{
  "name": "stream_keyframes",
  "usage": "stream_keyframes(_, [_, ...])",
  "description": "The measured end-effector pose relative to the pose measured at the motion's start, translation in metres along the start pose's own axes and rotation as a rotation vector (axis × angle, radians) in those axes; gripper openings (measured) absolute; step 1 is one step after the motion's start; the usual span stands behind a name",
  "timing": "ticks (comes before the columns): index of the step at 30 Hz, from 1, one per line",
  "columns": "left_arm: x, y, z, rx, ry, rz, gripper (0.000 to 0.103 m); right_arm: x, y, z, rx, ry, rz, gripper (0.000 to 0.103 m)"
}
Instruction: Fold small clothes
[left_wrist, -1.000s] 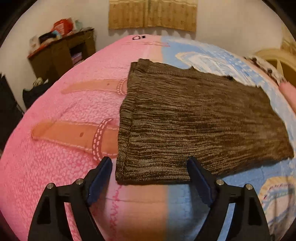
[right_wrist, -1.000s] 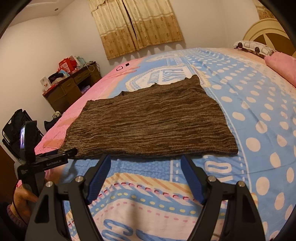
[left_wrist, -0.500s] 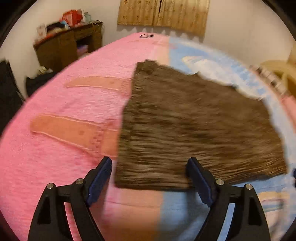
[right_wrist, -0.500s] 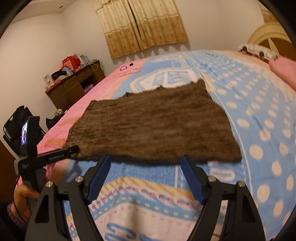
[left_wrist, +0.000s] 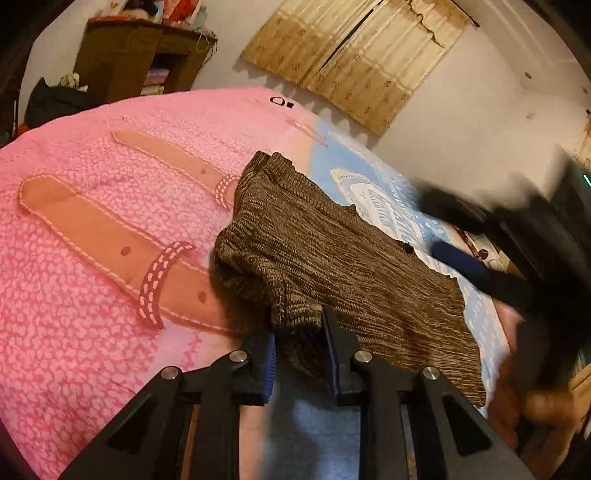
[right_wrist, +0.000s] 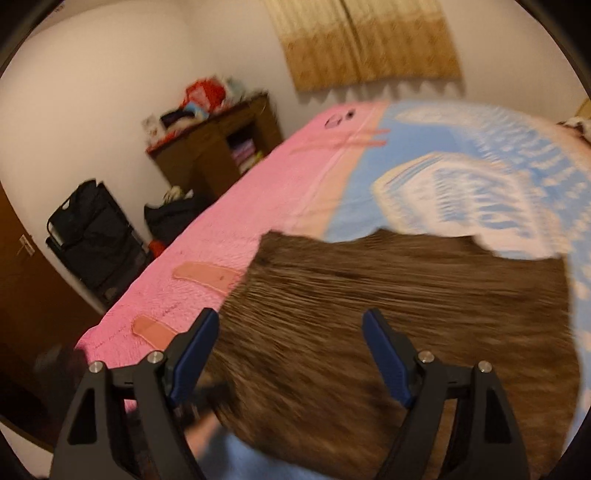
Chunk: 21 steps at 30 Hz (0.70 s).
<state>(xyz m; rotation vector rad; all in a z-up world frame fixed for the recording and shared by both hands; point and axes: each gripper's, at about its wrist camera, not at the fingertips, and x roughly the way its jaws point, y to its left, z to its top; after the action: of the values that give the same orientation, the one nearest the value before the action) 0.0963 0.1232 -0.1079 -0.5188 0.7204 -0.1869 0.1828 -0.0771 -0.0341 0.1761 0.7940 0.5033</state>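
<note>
1. Left wrist view: the brown knit garment (left_wrist: 343, 269) lies on the bed (left_wrist: 81, 258); the left gripper (left_wrist: 299, 332) pinches its bunched near-left corner.
2. The right gripper (right_wrist: 291, 354) hovers spread wide over the blurred cloth, gripping nothing.
3. Judgement: it should take the matching corner before both lift evenly.
4. The long axis runs left to right across the bed.

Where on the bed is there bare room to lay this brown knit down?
Free: the pink bedspread left of the brown knit, around the strap prints. Crowded: the right side, where the right tool hovers open; the left tool pinches the near edge.
</note>
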Motion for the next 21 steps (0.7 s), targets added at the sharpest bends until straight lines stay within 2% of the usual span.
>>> stream_keyframes(2, [0.003, 0.001, -0.003, -0.015, -0.008, 0.004, 0.023, 0.037, 0.008, 0.012, 0.003, 0.056, 0.021, 0.083])
stream_keyframes(4, [0.003, 0.008, -0.004, -0.05, -0.002, -0.007, 0.023, 0.068, 0.013, 0.02, -0.003, 0.102, 0.004, 0.083])
stream_keyframes(6, [0.003, 0.023, -0.002, -0.131, 0.013, -0.05, 0.023, 0.102, 0.023, 0.025, -0.029, 0.16, -0.019, 0.083])
stream_keyframes(9, [0.001, 0.042, -0.001, -0.254, 0.001, -0.101, 0.025, 0.133, 0.032, 0.03, -0.047, 0.219, -0.023, 0.083])
stream_keyframes(10, [0.001, 0.043, -0.001, -0.264, 0.0, -0.106, 0.025, 0.14, 0.037, 0.031, -0.058, 0.228, -0.027, 0.084])
stream_keyframes(13, [0.004, 0.041, 0.003, -0.243, 0.008, -0.082, 0.025, 0.156, 0.052, 0.033, -0.125, 0.241, -0.047, 0.097])
stream_keyframes(15, [0.007, 0.038, 0.004, -0.228, 0.006, -0.064, 0.025, 0.163, 0.056, 0.03, -0.164, 0.255, -0.094, 0.098])
stream_keyframes(16, [0.006, 0.037, 0.003, -0.226, -0.001, -0.061, 0.025, 0.166, 0.057, 0.028, -0.179, 0.259, -0.117, 0.094])
stream_keyframes(19, [0.008, 0.028, 0.002, -0.196, -0.009, -0.023, 0.025, 0.164, 0.063, 0.02, -0.286, 0.249, -0.229, 0.059])
stream_keyframes(21, [0.011, 0.018, 0.005, -0.168, 0.0, -0.012, 0.023, 0.156, 0.055, 0.021, -0.27, 0.245, -0.213, 0.037])
